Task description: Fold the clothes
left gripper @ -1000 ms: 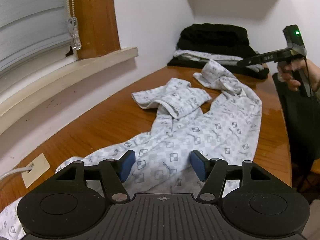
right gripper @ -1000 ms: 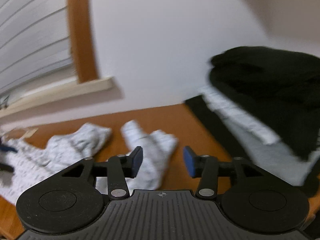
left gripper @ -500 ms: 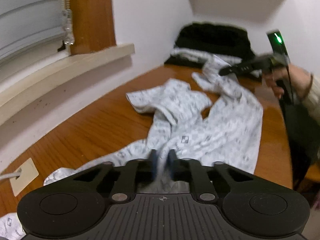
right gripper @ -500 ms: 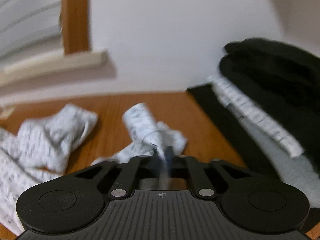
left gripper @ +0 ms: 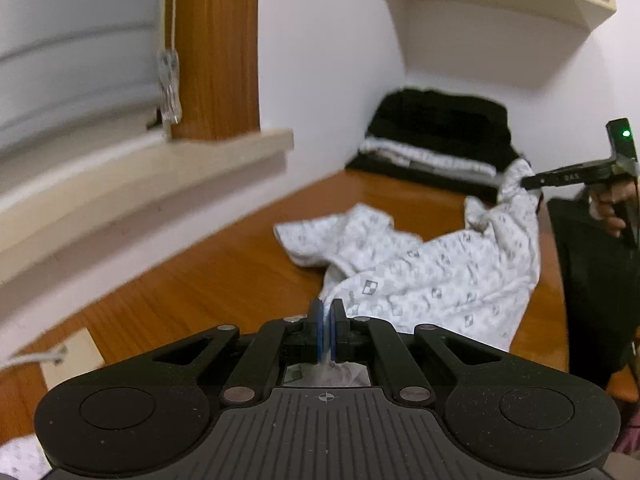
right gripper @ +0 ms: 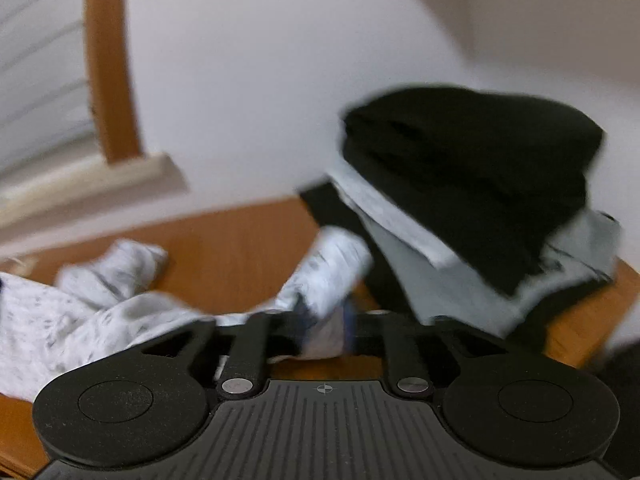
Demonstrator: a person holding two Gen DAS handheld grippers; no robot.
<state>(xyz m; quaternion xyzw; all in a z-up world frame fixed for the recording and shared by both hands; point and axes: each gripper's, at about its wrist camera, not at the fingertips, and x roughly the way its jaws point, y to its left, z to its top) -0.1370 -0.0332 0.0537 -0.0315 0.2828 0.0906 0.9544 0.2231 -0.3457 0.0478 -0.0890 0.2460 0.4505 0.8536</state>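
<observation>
My left gripper (left gripper: 327,334) was clenched on the garment's (left gripper: 432,280) near hem; my right gripper (right gripper: 325,330), at two o'clock, was opening around a bunched corner; that corner could slip free onto the table (left gripper: 208,280).

Left tongs (left gripper: 327,330) clamping patterned garment (left gripper: 440,280), wooden table (left gripper: 208,280)

both wrist views look low along the wooden surface (left gripper: 208,280) toward the corner, sharing the folded pile (left gripper: 440,136) and patterned garment (left gripper: 440,276).
</observation>
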